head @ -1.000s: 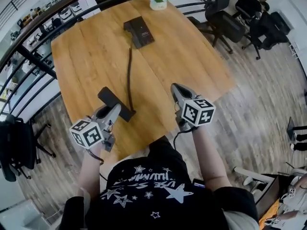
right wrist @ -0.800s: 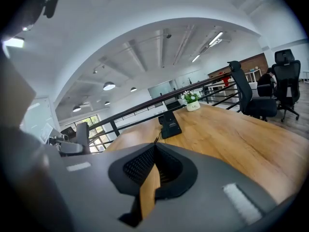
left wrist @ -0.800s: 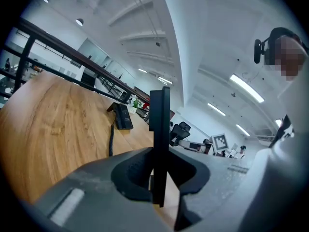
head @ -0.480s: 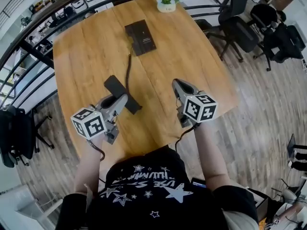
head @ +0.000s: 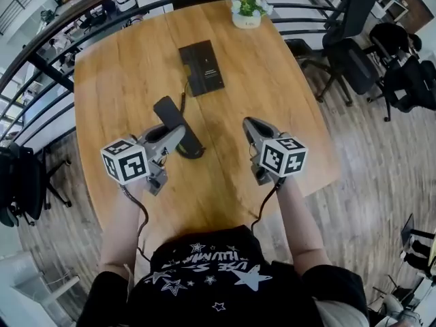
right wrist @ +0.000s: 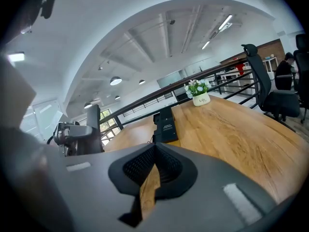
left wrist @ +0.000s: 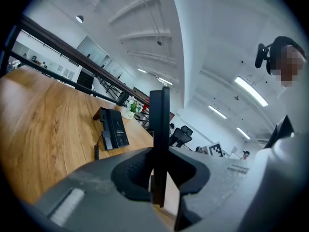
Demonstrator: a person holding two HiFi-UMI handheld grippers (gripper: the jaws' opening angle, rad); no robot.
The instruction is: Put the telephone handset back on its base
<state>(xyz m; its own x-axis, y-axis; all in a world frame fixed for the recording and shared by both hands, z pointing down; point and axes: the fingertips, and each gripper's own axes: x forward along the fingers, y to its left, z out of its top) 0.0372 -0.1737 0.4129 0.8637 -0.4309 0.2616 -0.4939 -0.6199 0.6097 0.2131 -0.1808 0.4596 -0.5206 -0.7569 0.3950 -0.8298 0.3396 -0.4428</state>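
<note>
Left hand-held gripper [head: 176,136] around handset [head: 169,113]

My left hand-held gripper [head: 176,136] holds the handset [head: 165,109] at centre frame. The base [head: 201,67] lies above it on the counter [head: 279,107].

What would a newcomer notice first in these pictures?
The black handset is clamped in the left tongs over the wooden table, its cord running to the telephone base farther back. The right tongs hang shut and empty beside it. A small potted plant sits at the far edge.
</note>
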